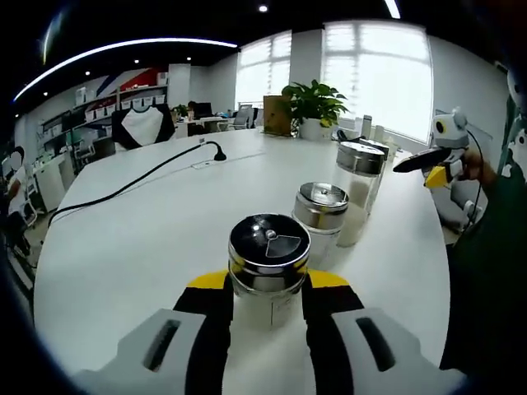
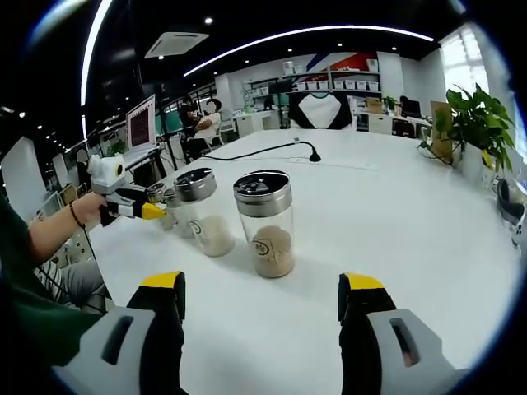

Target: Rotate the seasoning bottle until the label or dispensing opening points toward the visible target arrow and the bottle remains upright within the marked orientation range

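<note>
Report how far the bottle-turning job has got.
Done: the left gripper has closed its jaws on the nearest seasoning bottle, which stands upright on the white table. In hand: that grip. Left: the turn itself; no target arrow is visible. The right gripper is open, off the bottles.

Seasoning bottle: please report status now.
Left claw shut on nearest seasoning bottle, upright. Right claw open, short of the row. Two other shakers close behind.

Bright room. Sun pours through big windows (image 1: 375,74), washed out white. Long ceiling lights (image 2: 313,33) glow. Shiny white worktop (image 1: 165,222). Edges bend, blurry.
</note>
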